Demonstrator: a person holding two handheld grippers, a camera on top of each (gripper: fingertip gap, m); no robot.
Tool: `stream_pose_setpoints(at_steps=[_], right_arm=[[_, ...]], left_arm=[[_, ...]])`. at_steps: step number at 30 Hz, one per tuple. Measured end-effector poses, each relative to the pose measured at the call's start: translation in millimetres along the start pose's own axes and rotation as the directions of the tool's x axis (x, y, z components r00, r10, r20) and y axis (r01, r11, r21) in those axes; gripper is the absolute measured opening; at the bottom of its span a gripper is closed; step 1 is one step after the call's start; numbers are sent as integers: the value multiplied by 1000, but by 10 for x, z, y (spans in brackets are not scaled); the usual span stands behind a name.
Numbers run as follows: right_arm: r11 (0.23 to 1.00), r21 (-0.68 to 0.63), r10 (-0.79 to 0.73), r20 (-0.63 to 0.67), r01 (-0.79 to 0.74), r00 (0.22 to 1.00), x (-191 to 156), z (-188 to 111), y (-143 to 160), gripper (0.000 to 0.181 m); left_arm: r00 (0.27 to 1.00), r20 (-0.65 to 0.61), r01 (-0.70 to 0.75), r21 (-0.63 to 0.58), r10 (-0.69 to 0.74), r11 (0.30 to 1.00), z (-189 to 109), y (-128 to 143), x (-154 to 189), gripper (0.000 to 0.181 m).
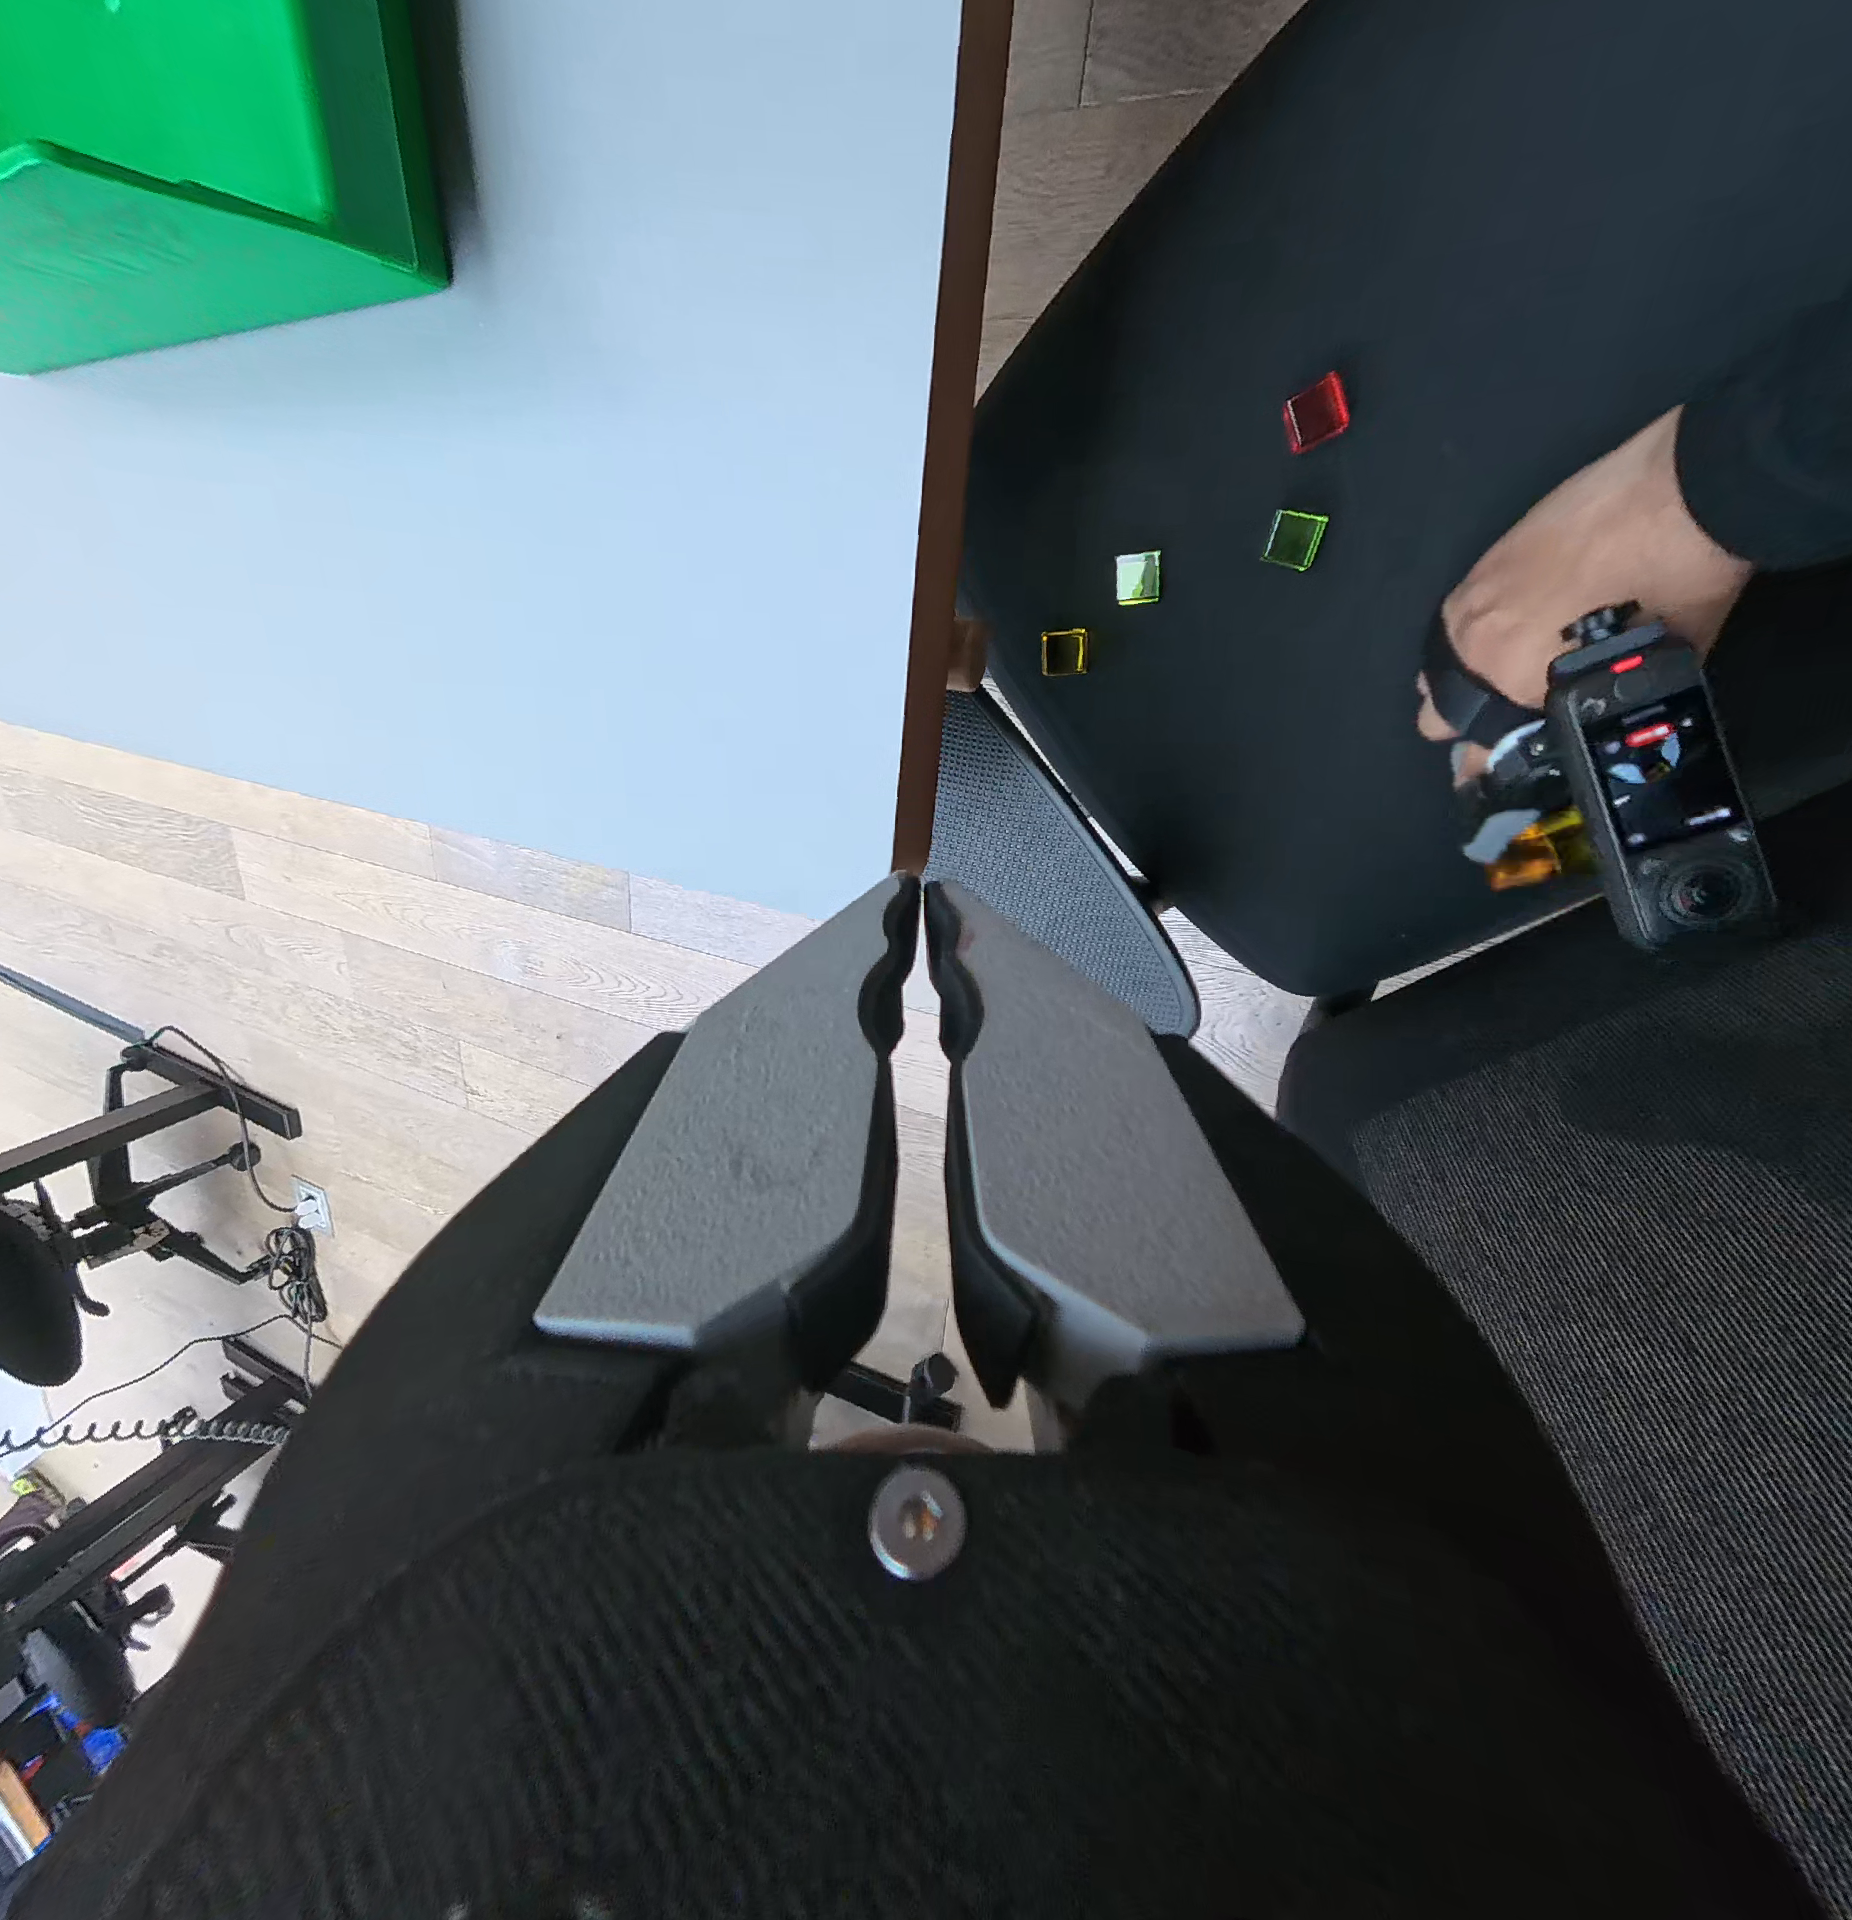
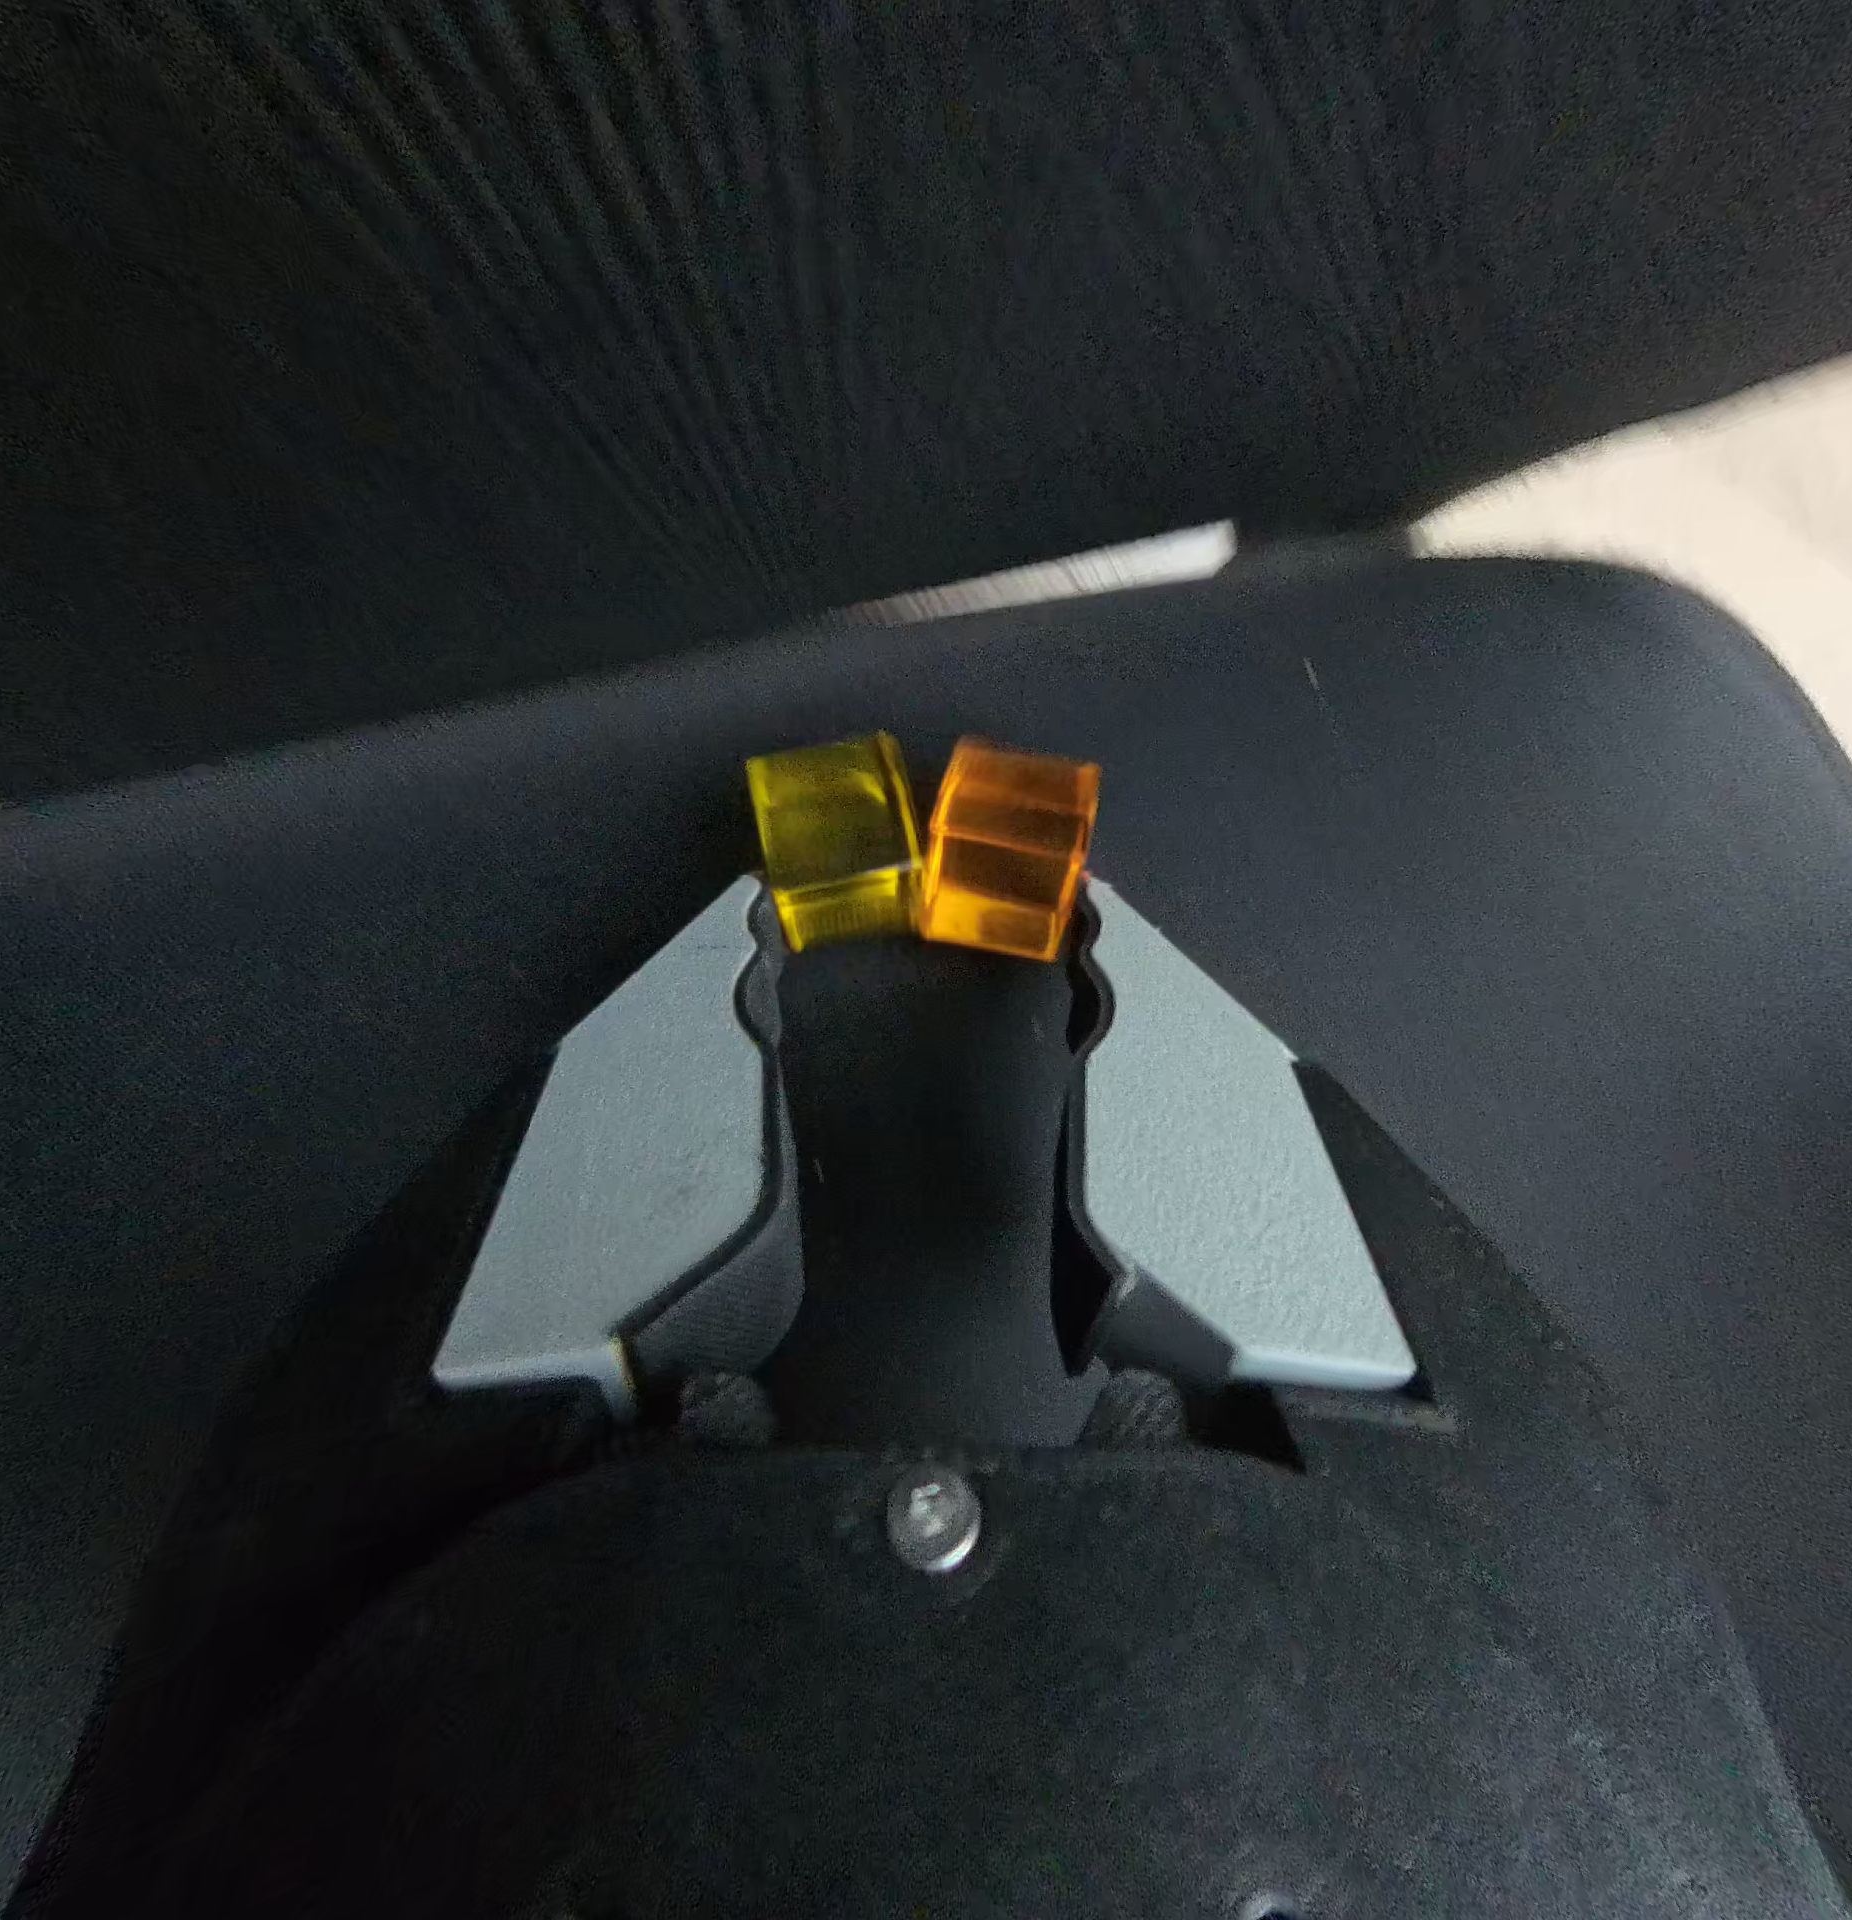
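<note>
- Right gripper (image 2: 927, 914) low over a black chair seat (image 2: 1421, 831), jaws spread wide, a yellow cube (image 2: 834, 847) and an orange cube (image 2: 1005, 852) sitting between the tips.
- Both cubes are clear plastic and touch each other side by side, yellow on the left, orange on the right; each seems to touch the fingertip next to it, but I can't tell if they're actually squeezed or just bracketed.
- Ribbed black chair back (image 2: 693, 312) fills the view behind the cubes.
- Left gripper (image 1: 922, 904) held off to the side of the chair, jaws closed tip to tip, nothing between them.
- From my left camera I see four more clear cubes loose on the seat: red cube (image 1: 1315, 410), dark green cube (image 1: 1294, 537), pale green cube (image 1: 1138, 577), second yellow cube (image 1: 1063, 652), well apart from each other.
- Person's hand (image 1: 1545, 613) grips the right unit, its camera (image 1: 1660, 790) mounted on it.
- Green box (image 1: 174, 187) against a blue wall (image 1: 641, 468), wood floor (image 1: 382, 935) below.
</note>
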State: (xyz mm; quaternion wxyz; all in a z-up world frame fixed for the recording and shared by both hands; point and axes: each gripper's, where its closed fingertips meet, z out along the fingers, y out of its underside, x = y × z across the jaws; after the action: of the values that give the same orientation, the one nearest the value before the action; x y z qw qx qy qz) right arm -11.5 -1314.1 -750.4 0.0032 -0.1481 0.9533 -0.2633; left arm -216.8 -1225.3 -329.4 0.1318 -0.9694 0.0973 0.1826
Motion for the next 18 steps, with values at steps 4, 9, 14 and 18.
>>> stream_pose_setpoints(at_steps=[4, 9, 14, 18], right_arm=[[968, -162, 154, -214, -190, 965, 262, -396, 602, 0], [812, -37, 523, -394, -582, 755, 362, -796, 928, 18], [838, 73, 531, -339, -541, 777, 205, -674, 447, 51], [939, 14, 338, -228, -344, 913, 139, -386, 92, 67]], left_arm=[[1000, 8, 8, 10, -8, 1000, -20, -21, -44, 0], [1000, 12, 15, 16, -15, 1000, -37, -30, -74, 0], [1000, -3, 10, 5, -10, 1000, -15, -9, -29, 0], [1000, -4, 4, 6, -4, 1000, -8, -31, -3, 0]])
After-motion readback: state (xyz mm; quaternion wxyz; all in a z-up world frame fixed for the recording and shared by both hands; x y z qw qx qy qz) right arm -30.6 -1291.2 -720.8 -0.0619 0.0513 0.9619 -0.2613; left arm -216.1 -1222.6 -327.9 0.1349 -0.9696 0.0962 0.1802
